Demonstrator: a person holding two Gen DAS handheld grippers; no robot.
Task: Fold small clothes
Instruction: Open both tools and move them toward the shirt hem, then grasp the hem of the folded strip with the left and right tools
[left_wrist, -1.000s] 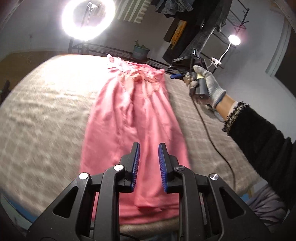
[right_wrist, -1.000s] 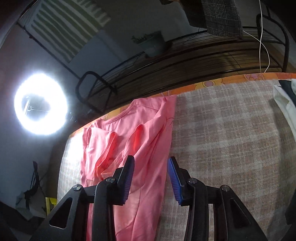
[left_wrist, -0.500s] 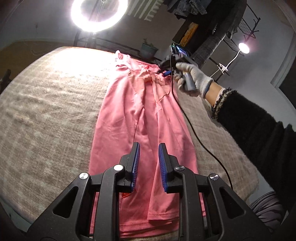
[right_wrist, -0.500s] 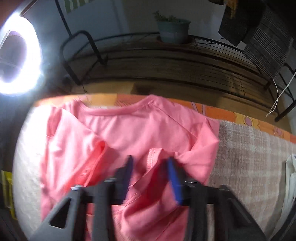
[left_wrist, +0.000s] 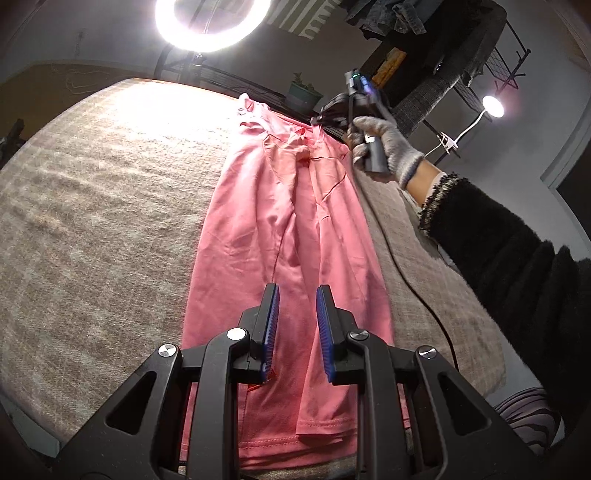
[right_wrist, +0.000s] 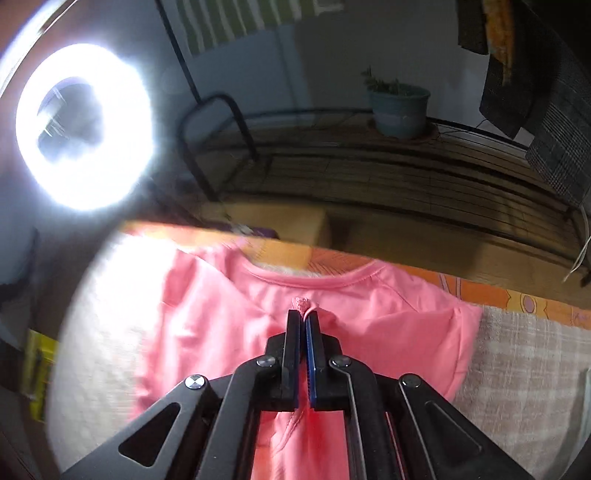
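Note:
A pink shirt (left_wrist: 295, 229) lies lengthwise on the beige checked blanket (left_wrist: 92, 221), folded narrow, its neckline at the far end. My left gripper (left_wrist: 295, 291) hovers over the shirt's near part by the hem, its jaws a little apart with nothing pinched between them. At the far end a gloved hand (left_wrist: 384, 144) holds my right gripper (left_wrist: 319, 120). In the right wrist view that right gripper (right_wrist: 303, 314) is shut on a small tuft of the pink shirt (right_wrist: 388, 314) just below the neckline, and the cloth pokes out past the pads.
A bright ring light (left_wrist: 210, 22) stands beyond the bed's far edge. Behind it is a dark metal rack (right_wrist: 369, 177) with a plant pot (right_wrist: 400, 110). A black cable (left_wrist: 424, 295) trails over the blanket on the right. A black sleeve (left_wrist: 498, 251) reaches in from the right.
My right gripper swung left from the shirt's edge to below the neckline and closed on a pinch of fabric. The left gripper drifted slightly, its jaws unchanged.

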